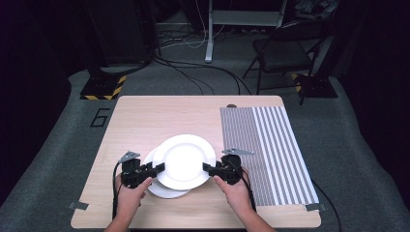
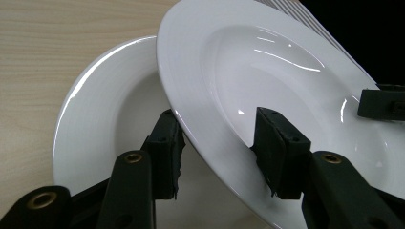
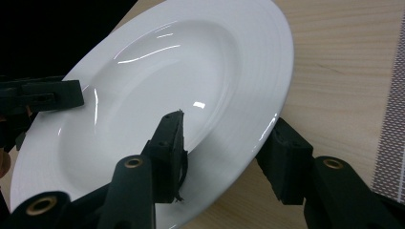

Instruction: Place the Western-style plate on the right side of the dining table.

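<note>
The left gripper (image 1: 155, 169) has its jaws closed over the near-left rim of the upper plate (image 1: 183, 161), one jaw above the rim and one beneath it, and the right gripper (image 1: 209, 168) clamps the opposite rim the same way, so the plate is carried between the two claws. In the left gripper view the plate (image 2: 286, 95) tilts up off the lower plate (image 2: 105, 119), which lies flat on the table (image 1: 135, 121) just below and behind that claw's jaws. Beyond the right claw, on its outer side, the striped mat (image 1: 268, 150) lies near but apart from the plate. The step in hand looks like lifting the top plate off the stack. The next move likely calls for both claws rising evenly, keeping the rim pinched and level, then travelling together toward the mat.
</note>
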Motion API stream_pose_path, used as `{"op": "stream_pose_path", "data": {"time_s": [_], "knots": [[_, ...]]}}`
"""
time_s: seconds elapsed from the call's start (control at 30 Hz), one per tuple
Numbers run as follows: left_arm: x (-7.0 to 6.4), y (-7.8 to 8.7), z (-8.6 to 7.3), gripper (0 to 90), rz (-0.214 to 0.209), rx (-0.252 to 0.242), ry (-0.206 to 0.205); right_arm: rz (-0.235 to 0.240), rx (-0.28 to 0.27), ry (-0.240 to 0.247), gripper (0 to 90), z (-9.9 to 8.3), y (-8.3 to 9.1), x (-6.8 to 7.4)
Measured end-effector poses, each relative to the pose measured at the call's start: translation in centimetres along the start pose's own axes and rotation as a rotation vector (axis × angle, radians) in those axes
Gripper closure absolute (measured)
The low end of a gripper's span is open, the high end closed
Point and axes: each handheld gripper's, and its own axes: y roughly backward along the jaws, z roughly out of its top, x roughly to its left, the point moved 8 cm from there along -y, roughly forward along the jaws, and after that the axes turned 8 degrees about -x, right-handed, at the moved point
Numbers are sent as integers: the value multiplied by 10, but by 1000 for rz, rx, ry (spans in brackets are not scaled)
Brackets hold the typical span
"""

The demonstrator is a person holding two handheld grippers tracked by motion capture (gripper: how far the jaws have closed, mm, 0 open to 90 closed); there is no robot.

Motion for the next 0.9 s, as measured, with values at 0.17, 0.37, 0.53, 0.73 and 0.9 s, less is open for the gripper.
{"op": "stream_pose_path", "data": {"time_s": [0.17, 0.37, 0.53, 0.73, 0.9], "knots": [[-4, -3, 3, 534, -15, -2, -9, -5, -13, -1, 521, 2, 6, -2], [-12, -11, 5, 533, -36, 3, -10, -23, -33, 0, 520, 4, 14, -8], [-22, -20, 6, 534, -62, 12, -7, -45, -45, -14, 521, 4, 22, -15], [-33, -28, 9, 534, -89, 15, -29, -67, -71, -26, 521, 5, 34, -23], [-42, -35, 10, 534, -111, 25, -46, -88, -86, -32, 521, 6, 44, -29]]}}
